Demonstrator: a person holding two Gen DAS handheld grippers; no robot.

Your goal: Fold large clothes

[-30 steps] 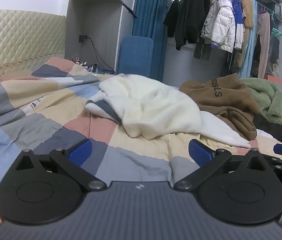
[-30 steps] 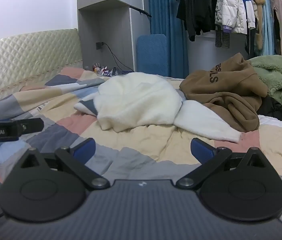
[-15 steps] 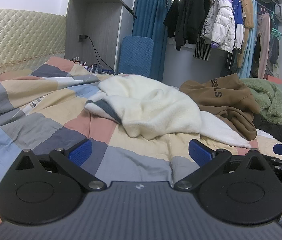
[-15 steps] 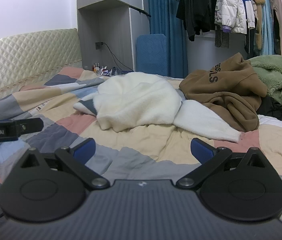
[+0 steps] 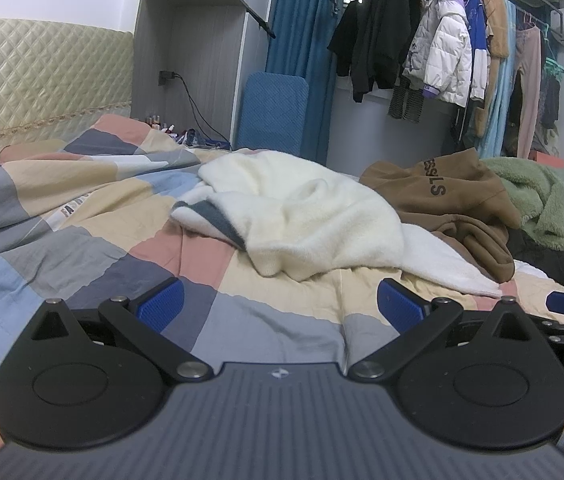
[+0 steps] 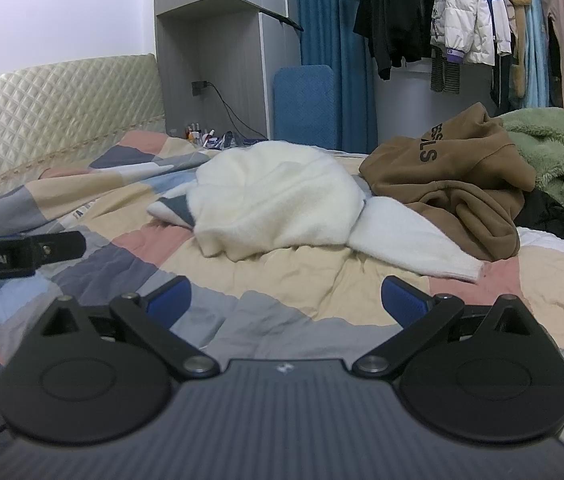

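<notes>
Nothing has shifted since a second ago — both grippers hold low over the checked quilt point(image 5: 94, 248). Left gripper point(image 5: 280, 304) fingers spread, empty; right gripper point(image 6: 286, 296) likewise. White sweater point(image 5: 314, 216) lies crumpled on the quilt ahead of both, brown hoodie point(image 6: 454, 184) touching its right side.

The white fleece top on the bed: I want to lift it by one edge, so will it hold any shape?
Probably not: the white fleece top lies crumpled in soft folds, so it should droop. Its sleeve trails loose and would likely dangle. The fuzzy pile looks grippy, not slippery.
</notes>
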